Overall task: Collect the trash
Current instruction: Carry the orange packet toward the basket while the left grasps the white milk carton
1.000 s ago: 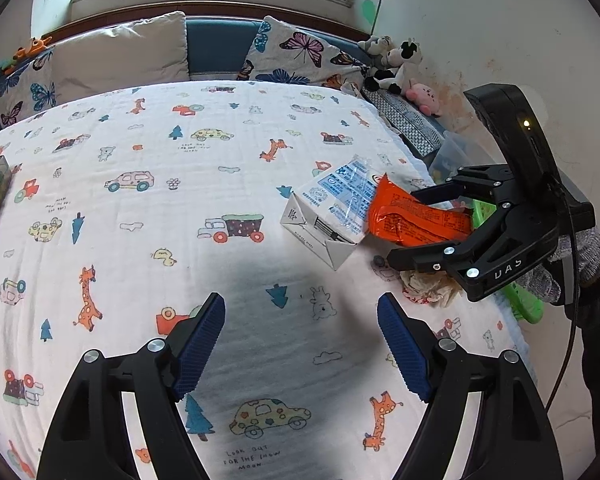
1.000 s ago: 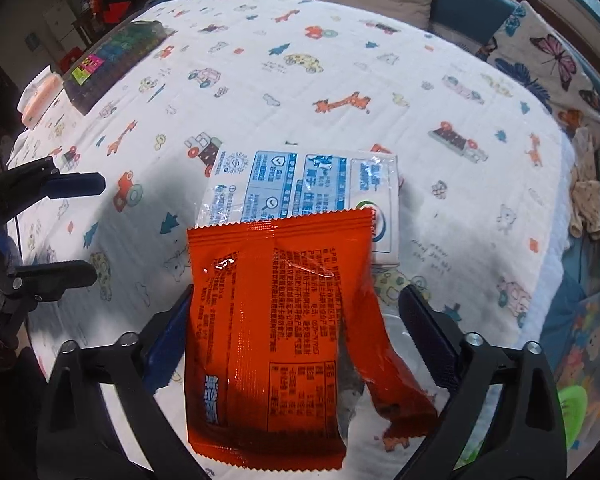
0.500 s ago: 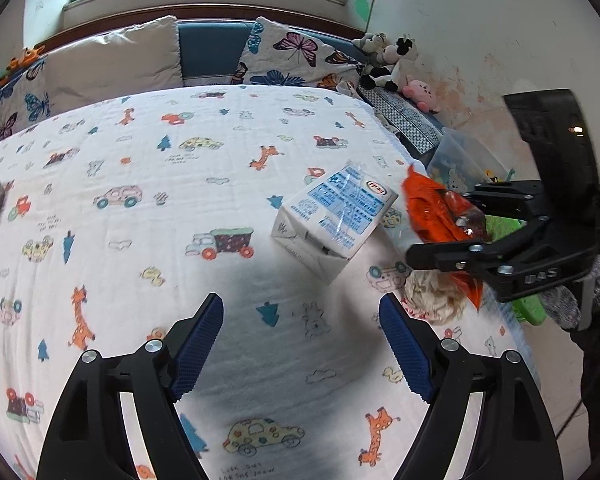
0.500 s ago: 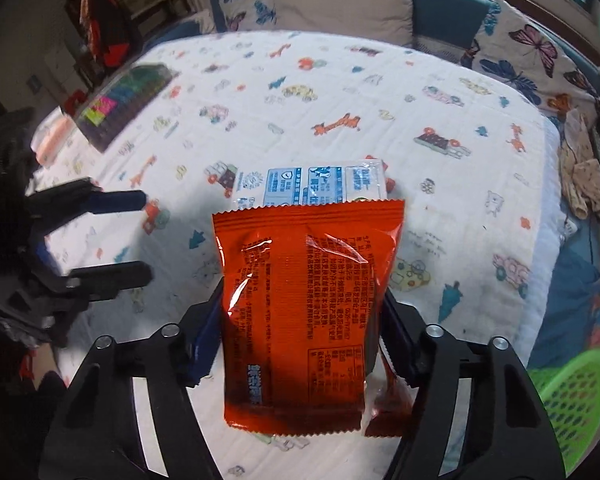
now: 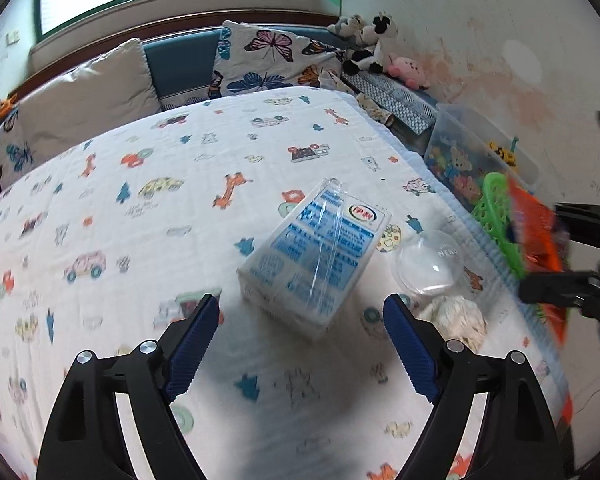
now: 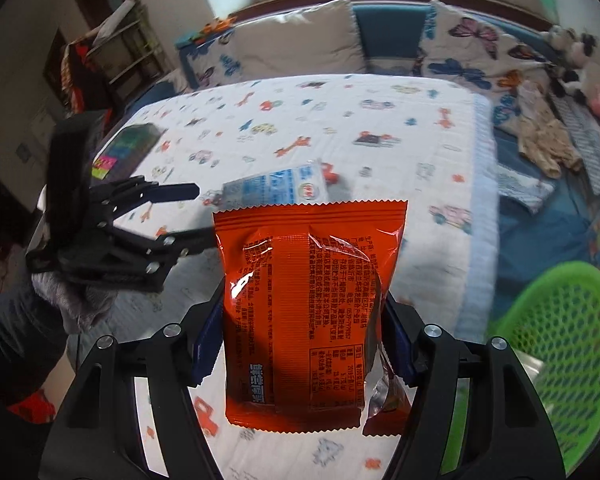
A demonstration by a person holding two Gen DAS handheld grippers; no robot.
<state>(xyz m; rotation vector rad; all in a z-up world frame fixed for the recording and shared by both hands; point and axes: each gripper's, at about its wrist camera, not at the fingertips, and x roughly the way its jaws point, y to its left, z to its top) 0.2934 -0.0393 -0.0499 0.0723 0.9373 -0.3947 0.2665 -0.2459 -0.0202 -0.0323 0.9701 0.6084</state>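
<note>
The right gripper (image 6: 302,344) squeezes the orange snack bag (image 6: 310,312) tight, up in the air near the green basket (image 6: 560,344) beside the bed (image 6: 440,128). To do this well, carry the bag right over the basket before letting go. The left gripper (image 5: 300,340) is wide apart, holding nothing, just before the blue-and-white pack (image 5: 316,256).

I see an orange wrapper (image 6: 300,304) with dark print, a white-and-blue carton (image 5: 316,256), a bright green mesh basket (image 6: 556,344) beside the white bedspread (image 5: 140,216) patterned with cars and giraffes.
</note>
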